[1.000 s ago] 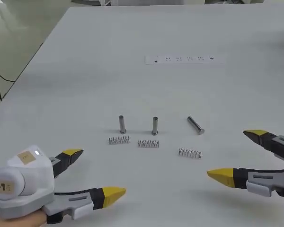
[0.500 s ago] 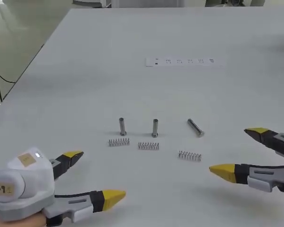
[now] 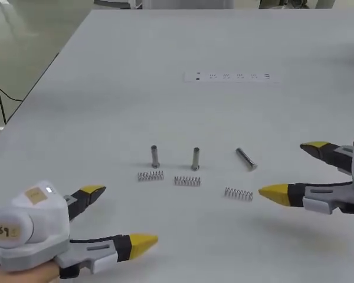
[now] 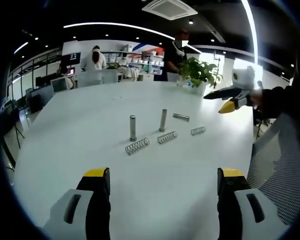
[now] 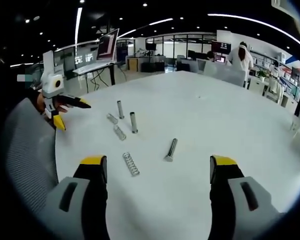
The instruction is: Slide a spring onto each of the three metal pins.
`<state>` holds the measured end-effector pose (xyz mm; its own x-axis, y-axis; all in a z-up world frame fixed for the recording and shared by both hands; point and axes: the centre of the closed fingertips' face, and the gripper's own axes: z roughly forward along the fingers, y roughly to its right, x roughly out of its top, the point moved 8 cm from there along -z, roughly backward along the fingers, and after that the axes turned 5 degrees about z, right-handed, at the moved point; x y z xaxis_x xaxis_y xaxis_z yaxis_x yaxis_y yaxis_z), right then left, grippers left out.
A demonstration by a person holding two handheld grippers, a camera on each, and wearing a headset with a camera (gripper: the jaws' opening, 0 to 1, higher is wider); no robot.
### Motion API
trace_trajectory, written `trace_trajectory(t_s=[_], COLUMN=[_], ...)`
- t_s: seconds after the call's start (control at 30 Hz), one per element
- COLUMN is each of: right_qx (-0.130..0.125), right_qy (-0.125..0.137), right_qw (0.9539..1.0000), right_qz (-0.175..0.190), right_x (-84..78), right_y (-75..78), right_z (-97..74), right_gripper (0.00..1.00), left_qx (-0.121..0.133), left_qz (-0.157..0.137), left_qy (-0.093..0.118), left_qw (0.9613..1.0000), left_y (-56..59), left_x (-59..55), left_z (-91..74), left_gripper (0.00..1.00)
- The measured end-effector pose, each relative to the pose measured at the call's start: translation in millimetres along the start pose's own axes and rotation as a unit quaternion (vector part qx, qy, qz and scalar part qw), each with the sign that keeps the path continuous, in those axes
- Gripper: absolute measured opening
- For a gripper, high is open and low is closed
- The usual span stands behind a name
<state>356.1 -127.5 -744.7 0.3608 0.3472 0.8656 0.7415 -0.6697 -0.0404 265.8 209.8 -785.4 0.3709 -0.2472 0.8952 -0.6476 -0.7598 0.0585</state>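
left claw [image 3: 119, 215] and right claw [image 3: 290, 168] both spread, empty, over table [image 3: 165, 106] near edge. Mid-table: left pin [image 3: 155, 156] and middle pin [image 3: 196, 158] upright, right pin [image 3: 245, 159] lying flat. Three springs [image 3: 187, 181] loose just nearside.

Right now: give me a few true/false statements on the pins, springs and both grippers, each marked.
Three small coiled wire springs lie loose on the white table, none on a pin. True.
All three short metal pins stand upright. False: the left pin and middle pin stand; the right pin lies on its side.
The left gripper is shut on a spring. False: it is open and empty.
The right gripper is open, holding nothing. True.
A flat white power strip lies beyond the pins. True.
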Motion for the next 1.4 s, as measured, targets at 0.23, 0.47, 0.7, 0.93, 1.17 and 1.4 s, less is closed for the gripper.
trace_trajectory(t_s=[0.23,0.47,0.7,0.93,1.17,1.4], right_qx=[0.001,0.002,0.005,-0.002,-0.013,-0.018], right_qy=[-0.01,-0.03,-0.054,-0.067,-0.089,-0.113], right_qw=[0.9999,0.9995,0.9984,0.9977,0.9959,0.9934], right_qz=[-0.003,-0.008,-0.015,-0.009,0.004,0.009], right_x=[9.3,13.5,15.2,19.9,20.0,19.0], right_y=[8.8,13.3,18.9,23.6,26.8,26.7], right_z=[14.9,32.9,49.3,62.6,75.5,86.1], right_gripper=[0.85,0.82,0.78,0.72,0.61,0.54], left_qx=[0.0,0.002,0.002,0.004,0.005,0.007], left_qz=[0.0,0.0,0.0,-0.002,-0.004,-0.007], left_qy=[0.001,0.0,-0.001,-0.002,-0.003,-0.003], left_qw=[1.0,1.0,1.0,1.0,1.0,0.9999], left_y=[0.4,0.1,0.3,-0.3,-0.9,-1.7], left_x=[0.5,0.4,0.5,0.1,-1.3,-2.6], left_z=[-0.1,-1.3,-1.5,-2.3,-2.2,-2.9], left_gripper=[0.88,0.87,0.87,0.87,0.86,0.85])
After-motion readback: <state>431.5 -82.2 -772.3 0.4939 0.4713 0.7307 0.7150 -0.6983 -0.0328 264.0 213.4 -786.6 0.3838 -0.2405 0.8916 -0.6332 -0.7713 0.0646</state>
